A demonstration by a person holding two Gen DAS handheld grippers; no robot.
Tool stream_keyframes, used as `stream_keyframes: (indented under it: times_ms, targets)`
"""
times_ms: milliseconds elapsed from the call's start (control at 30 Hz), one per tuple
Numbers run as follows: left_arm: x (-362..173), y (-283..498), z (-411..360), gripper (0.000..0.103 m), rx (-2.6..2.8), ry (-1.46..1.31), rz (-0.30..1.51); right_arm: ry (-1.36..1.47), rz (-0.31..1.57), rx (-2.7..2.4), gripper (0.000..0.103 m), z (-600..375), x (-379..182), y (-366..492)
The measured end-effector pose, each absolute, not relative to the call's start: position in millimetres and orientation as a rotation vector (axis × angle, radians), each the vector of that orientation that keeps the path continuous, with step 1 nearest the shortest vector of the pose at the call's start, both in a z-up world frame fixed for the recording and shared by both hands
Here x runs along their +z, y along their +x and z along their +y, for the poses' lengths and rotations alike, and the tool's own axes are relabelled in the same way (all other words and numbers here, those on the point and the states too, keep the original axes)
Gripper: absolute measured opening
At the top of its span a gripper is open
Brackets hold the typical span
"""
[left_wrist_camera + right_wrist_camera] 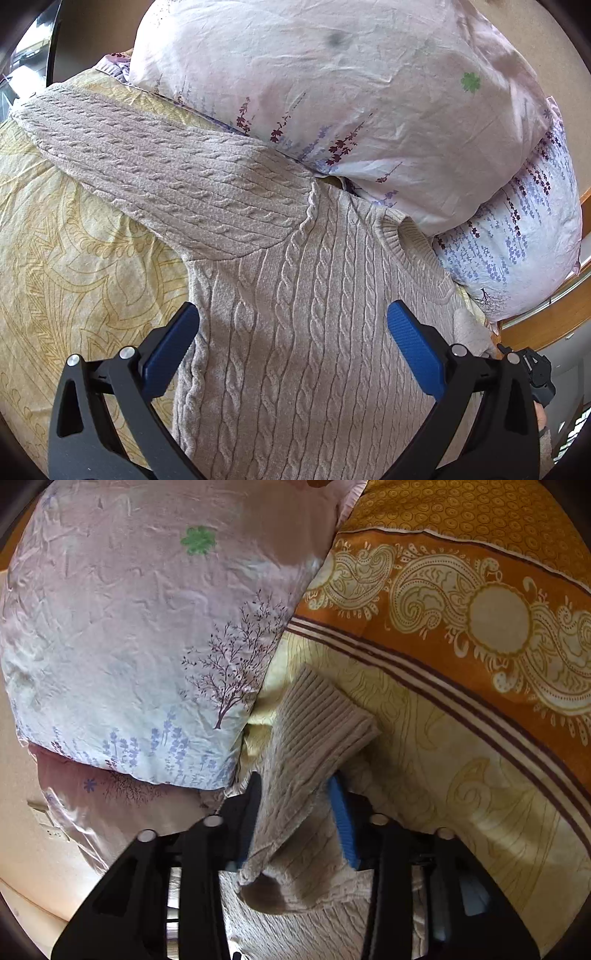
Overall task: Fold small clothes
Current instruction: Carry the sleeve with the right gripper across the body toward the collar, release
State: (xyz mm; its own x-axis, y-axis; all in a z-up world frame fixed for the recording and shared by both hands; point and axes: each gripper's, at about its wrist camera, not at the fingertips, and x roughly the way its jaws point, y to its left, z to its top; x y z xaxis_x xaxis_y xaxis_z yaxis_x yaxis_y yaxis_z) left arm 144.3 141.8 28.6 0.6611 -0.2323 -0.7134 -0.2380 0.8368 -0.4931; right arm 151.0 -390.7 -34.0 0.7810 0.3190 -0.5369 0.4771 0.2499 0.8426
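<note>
While the beige cable-knit sweater (pixel 295 314) is lying flat on the bed (pixel 74 258) near the pillows (pixel 332 92), the right claw (pixel 295 812) is clamping its sleeve (pixel 314 716), apparently for folding inward; the left claw (pixel 291 332) is hovering, pads apart, above the body.

Pillows (pixel 332 92) crowd the sweater's (pixel 295 314) collar; bedsheet (pixel 74 258) beside lies open
</note>
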Motion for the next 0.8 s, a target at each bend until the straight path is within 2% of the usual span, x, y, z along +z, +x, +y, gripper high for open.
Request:
stream_keyframes:
  times_ms: [233, 367, 567, 800]
  targets:
    - [33.1, 142.6, 164.7, 0.101, 0.054, -0.621, 0.825, 1.298, 0.682, 0.156, 0.010, -340.7, 7.9, 192.7]
    - [35.5, 140.3, 178.9, 0.101, 0.085, -0.644, 0.800, 1.257, 0.788, 0.328, 0.010, -279.2, 11.0, 232.6]
    - [42.6, 135.7, 201.1, 0.101, 0.142, -0.657, 0.769, 0.879, 1.042, 0.394, 0.009, -177.8, -1.8, 281.1]
    - [47.3, 131.3, 240.1, 0.101, 0.249, -0.692, 0.753, 0.487, 1.078, 0.374, 0.009, -116.9, 12.4, 305.0]
